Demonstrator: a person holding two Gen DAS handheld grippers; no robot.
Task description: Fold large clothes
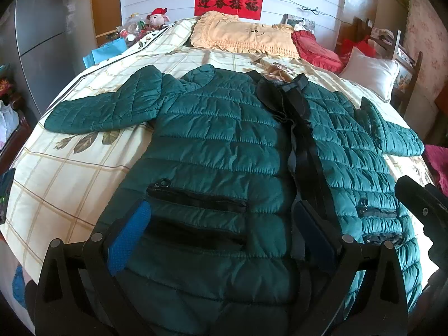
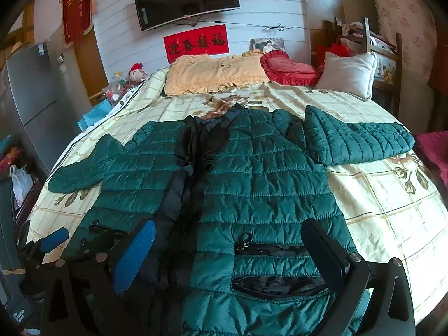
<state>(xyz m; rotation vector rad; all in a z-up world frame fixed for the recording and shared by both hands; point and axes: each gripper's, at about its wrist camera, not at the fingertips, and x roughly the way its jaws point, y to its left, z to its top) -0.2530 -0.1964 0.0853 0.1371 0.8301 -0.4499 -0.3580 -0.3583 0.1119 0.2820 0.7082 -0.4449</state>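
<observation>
A dark green quilted jacket (image 1: 224,140) lies front up on the bed, collar at the far end, black zipper band down its middle, both sleeves spread out sideways. It also shows in the right wrist view (image 2: 252,173). My left gripper (image 1: 221,232) is open above the jacket's left lower front, over the zip pocket (image 1: 196,198). My right gripper (image 2: 229,252) is open above the right lower front, over the other zip pocket (image 2: 274,249). The left gripper (image 2: 47,243) shows at the left edge of the right wrist view, and the right gripper (image 1: 420,204) at the right edge of the left wrist view.
The bed has a cream checked floral cover (image 1: 70,173). A yellow frilled pillow (image 1: 243,36), a red cushion (image 1: 316,50) and a white pillow (image 1: 369,70) lie at its head. A grey fridge (image 1: 36,36) stands left. A wooden chair (image 2: 383,53) stands right.
</observation>
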